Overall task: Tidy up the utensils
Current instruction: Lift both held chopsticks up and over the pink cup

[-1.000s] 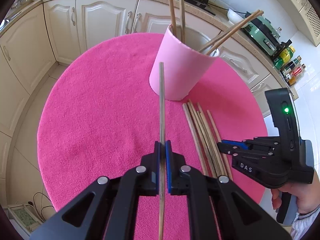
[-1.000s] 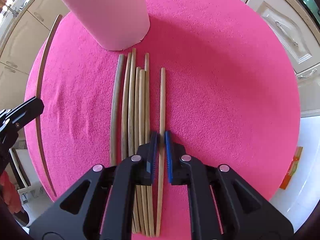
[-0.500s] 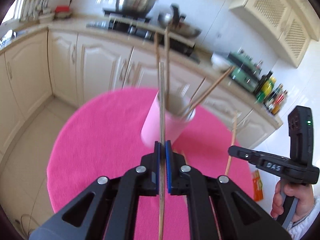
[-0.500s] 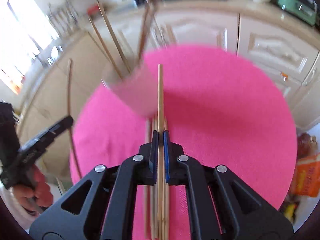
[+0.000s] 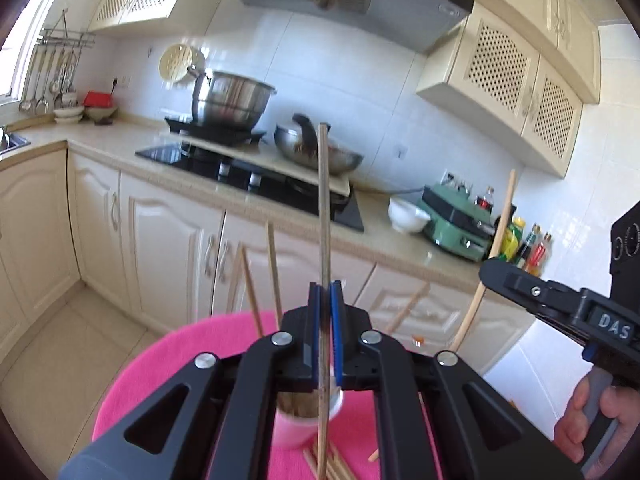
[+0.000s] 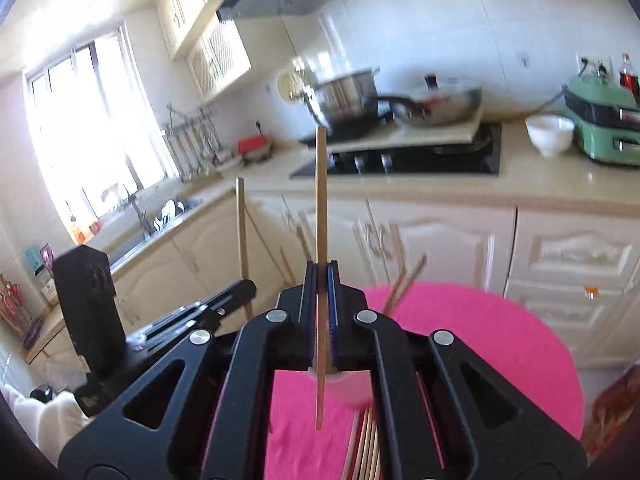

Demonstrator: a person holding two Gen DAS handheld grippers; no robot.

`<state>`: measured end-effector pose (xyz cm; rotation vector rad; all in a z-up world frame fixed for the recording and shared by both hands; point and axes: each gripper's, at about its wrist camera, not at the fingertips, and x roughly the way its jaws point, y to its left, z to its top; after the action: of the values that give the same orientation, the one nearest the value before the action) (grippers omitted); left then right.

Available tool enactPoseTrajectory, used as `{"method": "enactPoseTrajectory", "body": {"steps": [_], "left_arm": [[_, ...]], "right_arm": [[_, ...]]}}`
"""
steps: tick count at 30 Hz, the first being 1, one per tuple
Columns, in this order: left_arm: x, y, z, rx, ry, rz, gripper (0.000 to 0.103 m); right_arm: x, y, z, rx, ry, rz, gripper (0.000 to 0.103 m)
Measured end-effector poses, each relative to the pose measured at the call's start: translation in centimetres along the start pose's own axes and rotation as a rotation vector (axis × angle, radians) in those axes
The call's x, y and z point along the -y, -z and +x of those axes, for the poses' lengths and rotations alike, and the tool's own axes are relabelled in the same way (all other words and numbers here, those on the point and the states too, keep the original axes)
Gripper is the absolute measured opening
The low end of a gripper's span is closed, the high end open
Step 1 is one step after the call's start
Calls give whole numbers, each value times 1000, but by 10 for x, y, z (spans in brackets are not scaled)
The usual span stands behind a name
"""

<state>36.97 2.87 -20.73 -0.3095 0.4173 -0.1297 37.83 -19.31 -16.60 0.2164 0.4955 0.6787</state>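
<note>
My left gripper [image 5: 325, 292] is shut on a wooden chopstick [image 5: 324, 200] that stands upright over the pink cup [image 5: 304, 424]. Several chopsticks [image 5: 272, 264] lean inside that cup. My right gripper [image 6: 321, 272] is shut on another chopstick [image 6: 320, 192], also upright, above the cup [image 6: 344, 388]. In the left wrist view the right gripper [image 5: 492, 276] is to the right with its chopstick [image 5: 500, 232]. In the right wrist view the left gripper [image 6: 244, 288] is to the left. Several loose chopsticks [image 6: 366, 440] lie on the round pink table [image 6: 480, 340] in front of the cup.
Behind the table runs a kitchen counter [image 5: 120, 140] with cream cabinets, a hob with a steel pot [image 5: 228, 100] and a wok [image 5: 316, 152]. A white bowl [image 5: 406, 214], a green appliance [image 5: 456, 216] and bottles stand at the right. A sink [image 6: 160, 216] lies under the window.
Both grippers have risen and tipped up from looking down at the table to looking across the kitchen. The right one lifted its chopstick off the loose pile; the left kept its own.
</note>
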Motion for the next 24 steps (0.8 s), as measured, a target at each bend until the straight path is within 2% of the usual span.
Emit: {"method": "enactPoseTrajectory", "body": {"steps": [8,15,24], "left_arm": [[-6,-9,39,84,0,-14,6],[-10,2,58,107,-17,-8,6],[-13,-4,58,154,-23,9,6]], "right_arm": [[5,-13,17,84,-12,-31,5],[8,1,38,55,-20,-56,5],[10,7,48,37,-27,-48,5]]}}
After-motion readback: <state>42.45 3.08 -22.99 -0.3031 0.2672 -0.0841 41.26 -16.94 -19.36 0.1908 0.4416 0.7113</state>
